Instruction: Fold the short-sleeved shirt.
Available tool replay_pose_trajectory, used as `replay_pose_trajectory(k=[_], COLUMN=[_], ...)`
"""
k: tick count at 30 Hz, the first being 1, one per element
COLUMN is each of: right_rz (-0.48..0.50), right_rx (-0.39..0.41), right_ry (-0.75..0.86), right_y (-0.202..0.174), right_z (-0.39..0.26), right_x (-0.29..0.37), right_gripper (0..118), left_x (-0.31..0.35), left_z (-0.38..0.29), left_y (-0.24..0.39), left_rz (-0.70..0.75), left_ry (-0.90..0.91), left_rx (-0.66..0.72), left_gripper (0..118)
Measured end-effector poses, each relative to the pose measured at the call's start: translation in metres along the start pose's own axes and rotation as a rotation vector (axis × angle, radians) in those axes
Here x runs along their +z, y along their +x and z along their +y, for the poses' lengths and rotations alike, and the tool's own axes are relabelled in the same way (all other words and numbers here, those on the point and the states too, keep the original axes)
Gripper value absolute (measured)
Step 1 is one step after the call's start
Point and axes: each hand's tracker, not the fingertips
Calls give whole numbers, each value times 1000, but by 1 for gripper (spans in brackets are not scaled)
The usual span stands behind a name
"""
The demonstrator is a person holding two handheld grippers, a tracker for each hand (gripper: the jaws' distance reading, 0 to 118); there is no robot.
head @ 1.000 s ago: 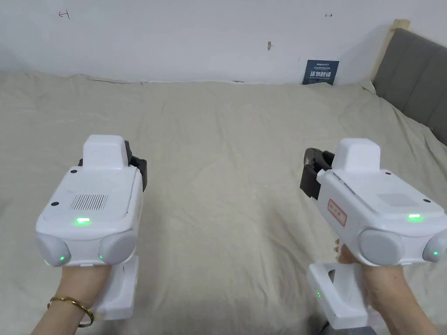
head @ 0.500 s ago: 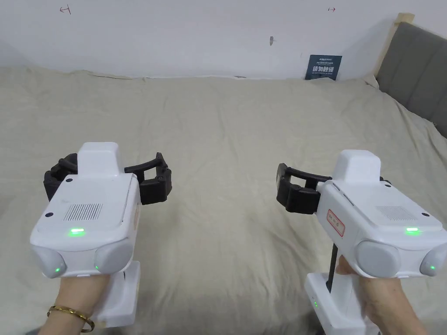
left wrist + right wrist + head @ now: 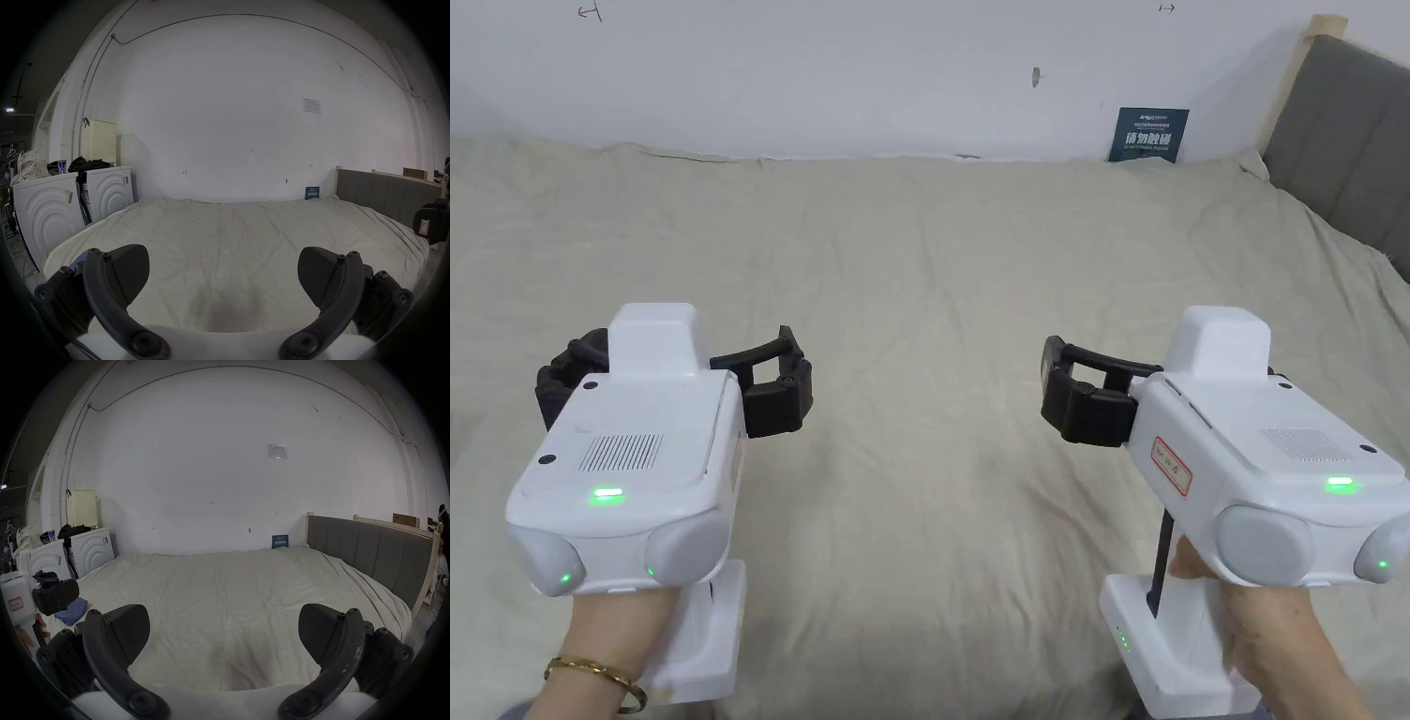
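A: Where is the shirt seen, and how does it look?

B: In the right gripper view a folded blue cloth (image 3: 71, 613) is seen on the sheet, just below and behind the left gripper (image 3: 56, 596). Soft stacked layers with a rounded fold edge are shown; whether it is the short-sleeved shirt cannot be told. It is touched by neither gripper.

A: How are the grippers held?

B: The left gripper (image 3: 667, 398) is spread wide with nothing between its jaws. The same is seen of the right gripper (image 3: 1177, 394). Bare sheet is framed between the ribbed black pads (image 3: 129, 272) in both gripper views.

A: What is changed from before?

B: A second ago both pairs of jaws were drawn together. Half a second ago they were already spread, and that spread is kept.

A: And the materials around them?

B: Glossy white housings with green lights are gripped by the left hand (image 3: 623, 609) and the right hand (image 3: 1266, 619). Beneath both grippers a creased beige sheet (image 3: 937, 309) is spread. Beyond the right gripper a grey padded headboard (image 3: 1341, 141) with stitched panels is set; ahead, a plain white wall (image 3: 872, 75)
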Motion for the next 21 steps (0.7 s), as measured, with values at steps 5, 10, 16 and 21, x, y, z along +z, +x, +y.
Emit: replay_pose_trajectory(k=[5,10,16,21], right_rz=[4,8,10,13], right_rx=[3,7,12,11], right_ry=[-1,6,9,13], right_y=[-1,0,-1,-3], right_z=[0,1,3,4], right_x=[0,1,3,4], right_gripper=[118,118,118,118], left_x=[-1,0,0,0], left_z=[0,-1,-2,-3], left_y=[-2,-1,1,1], left_rz=[4,1,-2,-3], left_ry=[-3,-4,-9,-8], left_rx=[1,-3,-2,-1], left_gripper=[118,118,118,118])
